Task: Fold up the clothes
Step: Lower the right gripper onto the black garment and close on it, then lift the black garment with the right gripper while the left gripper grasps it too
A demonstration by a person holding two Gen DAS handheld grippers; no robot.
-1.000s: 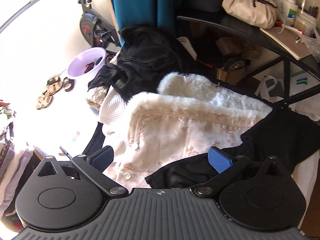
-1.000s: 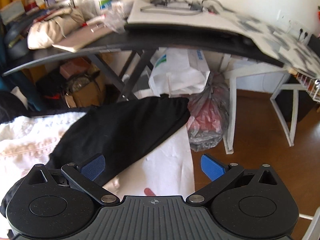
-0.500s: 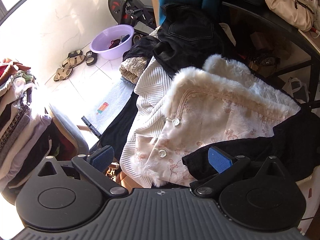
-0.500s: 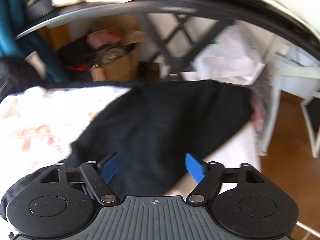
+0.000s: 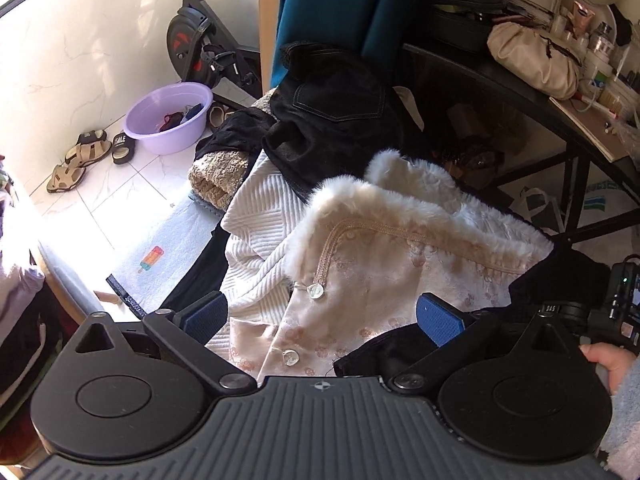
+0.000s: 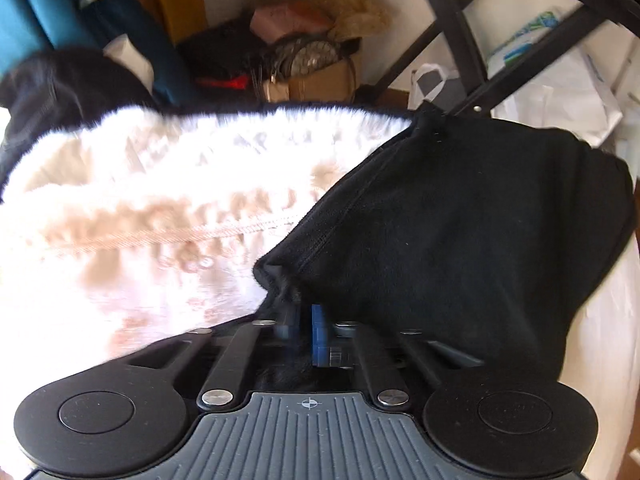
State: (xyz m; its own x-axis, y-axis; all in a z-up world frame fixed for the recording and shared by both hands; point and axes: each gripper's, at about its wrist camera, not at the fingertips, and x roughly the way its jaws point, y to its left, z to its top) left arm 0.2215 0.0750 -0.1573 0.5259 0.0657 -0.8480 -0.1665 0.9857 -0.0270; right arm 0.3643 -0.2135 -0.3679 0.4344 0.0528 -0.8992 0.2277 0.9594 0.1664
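Note:
A heap of clothes lies below both grippers. On top is a cream fur-trimmed coat (image 5: 384,264) with buttons, and a black garment (image 5: 568,276) overlaps its right side. My left gripper (image 5: 322,316) hangs open over the coat's button front, with nothing between its blue pads (image 5: 438,318). In the right wrist view my right gripper (image 6: 306,322) is shut, its pads pinching the near edge of the black garment (image 6: 460,220), which lies beside the coat (image 6: 140,200). A hand (image 5: 602,360) in a grey sleeve shows at the right edge of the left wrist view.
Black jeans (image 5: 336,108), a white ribbed knit (image 5: 256,240) and a beige woolly piece (image 5: 216,176) lie further back in the heap. On the tiled floor are a purple basin (image 5: 168,120), sandals (image 5: 80,160) and an exercise bike (image 5: 200,48). A cluttered black desk (image 5: 520,88) stands at the right.
My right gripper came down onto the black garment and its jaws went from wide open to shut on the fabric's edge. My left gripper drifted over the coat's buttons, still open.

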